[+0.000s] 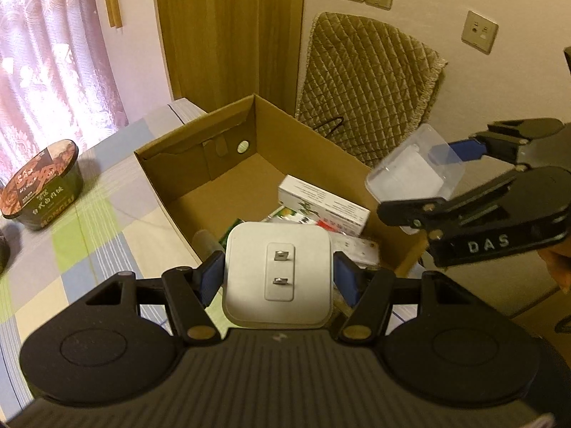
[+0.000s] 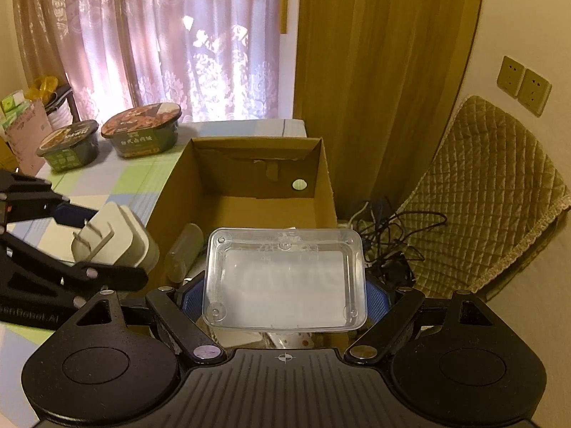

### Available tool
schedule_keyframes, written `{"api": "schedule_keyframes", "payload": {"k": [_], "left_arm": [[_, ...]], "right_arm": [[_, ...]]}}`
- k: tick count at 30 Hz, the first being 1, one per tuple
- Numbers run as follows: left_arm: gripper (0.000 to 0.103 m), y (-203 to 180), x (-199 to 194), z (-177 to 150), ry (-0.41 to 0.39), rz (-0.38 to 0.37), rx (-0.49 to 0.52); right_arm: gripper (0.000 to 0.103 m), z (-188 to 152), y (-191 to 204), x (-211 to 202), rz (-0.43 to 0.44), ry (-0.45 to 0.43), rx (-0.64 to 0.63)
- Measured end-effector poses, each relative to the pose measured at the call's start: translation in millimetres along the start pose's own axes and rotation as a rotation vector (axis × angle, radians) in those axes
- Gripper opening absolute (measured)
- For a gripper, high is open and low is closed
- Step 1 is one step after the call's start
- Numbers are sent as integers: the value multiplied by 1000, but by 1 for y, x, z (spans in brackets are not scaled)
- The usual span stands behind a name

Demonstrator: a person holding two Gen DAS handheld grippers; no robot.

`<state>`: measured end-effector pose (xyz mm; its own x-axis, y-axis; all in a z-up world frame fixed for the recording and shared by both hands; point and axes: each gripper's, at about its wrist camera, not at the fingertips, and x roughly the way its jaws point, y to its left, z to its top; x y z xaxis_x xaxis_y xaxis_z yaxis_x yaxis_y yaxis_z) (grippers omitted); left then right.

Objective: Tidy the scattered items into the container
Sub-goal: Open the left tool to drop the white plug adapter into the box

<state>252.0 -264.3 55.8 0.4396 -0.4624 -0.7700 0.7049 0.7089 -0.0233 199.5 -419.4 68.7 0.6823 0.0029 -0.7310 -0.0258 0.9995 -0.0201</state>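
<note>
The cardboard box sits on the checked table, already holding a white carton and other packets. The left tool is clenched on a white plug adapter above the box's near edge; the right tool grips a clear plastic case over it. Best to lower each over bare floor before releasing, one at a time, so they don't collide.
</note>
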Motion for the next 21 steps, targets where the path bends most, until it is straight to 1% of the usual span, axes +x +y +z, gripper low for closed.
{"api": "schedule_keyframes", "payload": {"k": [10, 21], "left_arm": [[60, 14, 26, 20, -6, 1, 34], [60, 23, 58, 27, 4, -3, 38]], "right_arm": [[87, 10, -8, 20, 2, 14, -1], [87, 6, -12, 51, 5, 51, 3]]}}
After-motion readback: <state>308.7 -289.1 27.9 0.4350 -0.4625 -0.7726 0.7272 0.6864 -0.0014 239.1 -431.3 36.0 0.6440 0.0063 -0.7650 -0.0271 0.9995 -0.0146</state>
